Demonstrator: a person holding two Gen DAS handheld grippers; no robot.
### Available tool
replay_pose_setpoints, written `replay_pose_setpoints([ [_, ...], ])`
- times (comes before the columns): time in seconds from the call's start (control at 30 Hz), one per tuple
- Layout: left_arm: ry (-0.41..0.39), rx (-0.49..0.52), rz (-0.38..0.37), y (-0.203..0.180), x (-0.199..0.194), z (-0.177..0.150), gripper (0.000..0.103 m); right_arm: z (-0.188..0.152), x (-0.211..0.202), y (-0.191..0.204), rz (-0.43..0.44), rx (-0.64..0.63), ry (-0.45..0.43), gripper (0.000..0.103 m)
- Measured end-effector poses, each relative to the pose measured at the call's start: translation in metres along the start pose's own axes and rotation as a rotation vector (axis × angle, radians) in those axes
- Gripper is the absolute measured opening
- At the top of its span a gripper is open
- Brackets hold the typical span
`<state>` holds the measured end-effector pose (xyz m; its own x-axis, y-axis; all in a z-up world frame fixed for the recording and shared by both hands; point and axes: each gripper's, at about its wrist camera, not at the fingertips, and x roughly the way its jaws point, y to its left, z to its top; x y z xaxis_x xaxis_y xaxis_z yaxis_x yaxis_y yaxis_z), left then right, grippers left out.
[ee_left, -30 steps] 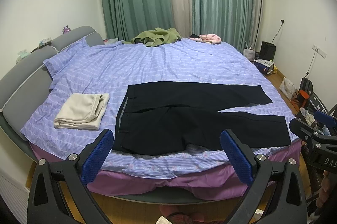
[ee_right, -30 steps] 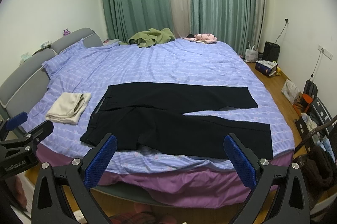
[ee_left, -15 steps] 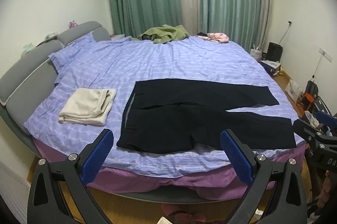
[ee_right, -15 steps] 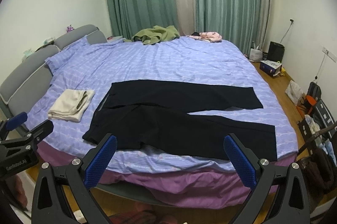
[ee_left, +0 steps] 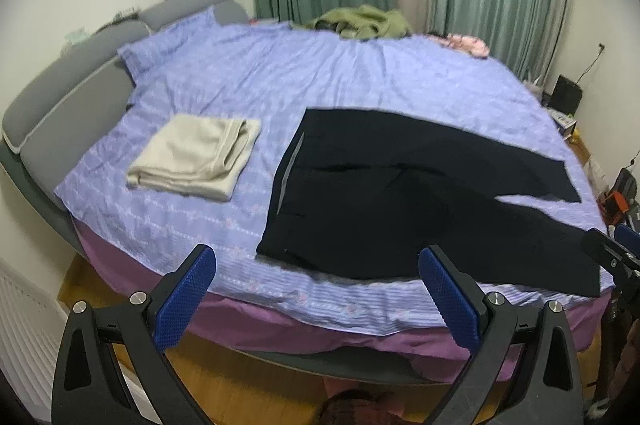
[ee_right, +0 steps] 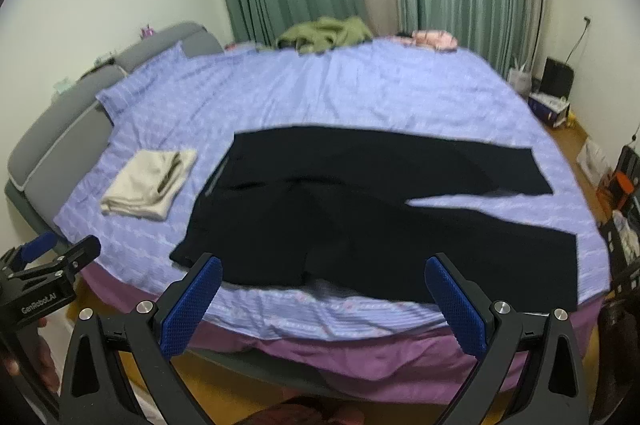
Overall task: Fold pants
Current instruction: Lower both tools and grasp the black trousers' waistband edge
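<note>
Black pants point(ee_left: 400, 193) lay spread flat on the near part of the bed point(ee_left: 360, 85), waistband toward the headboard side, legs splayed apart toward the foot. Fabric mostly smooth, one crease across the seat; unfolded.

Left gripper point(ee_left: 316, 273) hung off the bed's near edge, jaws wide, holding nothing. Right gripper point(ee_right: 322, 279) likewise wide and empty, short of the cloth.

Left view showed the folded beige garment point(ee_left: 196, 157) large, beside the waistband but apart from it. Right view showed both leg hems in full, plus the left gripper's body at its lower left edge. Green clothing point(ee_right: 324, 31) lay at the far edge.

Against half a second earlier, both cameras had moved closer to the bed; the pants had not shifted.
</note>
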<state>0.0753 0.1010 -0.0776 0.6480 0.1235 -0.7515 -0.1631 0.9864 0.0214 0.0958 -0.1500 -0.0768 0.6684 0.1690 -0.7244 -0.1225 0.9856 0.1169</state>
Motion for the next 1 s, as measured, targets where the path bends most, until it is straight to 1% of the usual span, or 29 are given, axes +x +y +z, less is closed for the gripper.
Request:
replay_pose_setpoints([
  [0.1,0.069,0.004,-0.002,0.009,0.038,-0.003,0.103,-0.005,0.032,0.008,0.0,0.006,0.041,0.102],
  [0.17,0.126,-0.001,-0.011,0.018,0.067,-0.005,0.103,-0.011,0.063,0.015,0.011,0.022,0.093,0.102],
  [0.3,0.231,-0.01,-0.023,0.03,0.117,-0.012,0.103,-0.027,0.114,0.021,0.038,0.104,0.198,0.101],
  [0.37,0.282,-0.02,-0.042,0.033,0.139,-0.015,0.103,-0.036,0.139,0.023,0.032,0.131,0.25,0.096],
  [0.47,0.351,-0.036,-0.072,0.036,0.174,-0.018,0.103,-0.046,0.172,0.023,0.024,0.189,0.318,0.093],
  [0.6,0.409,-0.052,-0.096,0.035,0.212,-0.022,0.102,-0.055,0.206,0.021,0.016,0.252,0.388,0.089],
  [0.67,0.434,-0.058,-0.096,0.034,0.23,-0.025,0.102,-0.06,0.224,0.02,0.01,0.274,0.42,0.084],
  [0.7,0.448,-0.071,-0.103,0.035,0.238,-0.027,0.102,-0.06,0.232,0.02,0.014,0.283,0.43,0.084],
  [0.8,0.486,-0.119,-0.126,0.038,0.259,-0.029,0.101,-0.065,0.253,0.022,0.032,0.318,0.463,0.083],
  [0.97,0.545,-0.223,-0.145,0.045,0.295,-0.035,0.1,-0.069,0.279,0.02,0.043,0.368,0.506,0.072],
  [1.0,0.562,-0.248,-0.152,0.047,0.3,-0.037,0.098,-0.069,0.282,0.019,0.05,0.381,0.512,0.071],
])
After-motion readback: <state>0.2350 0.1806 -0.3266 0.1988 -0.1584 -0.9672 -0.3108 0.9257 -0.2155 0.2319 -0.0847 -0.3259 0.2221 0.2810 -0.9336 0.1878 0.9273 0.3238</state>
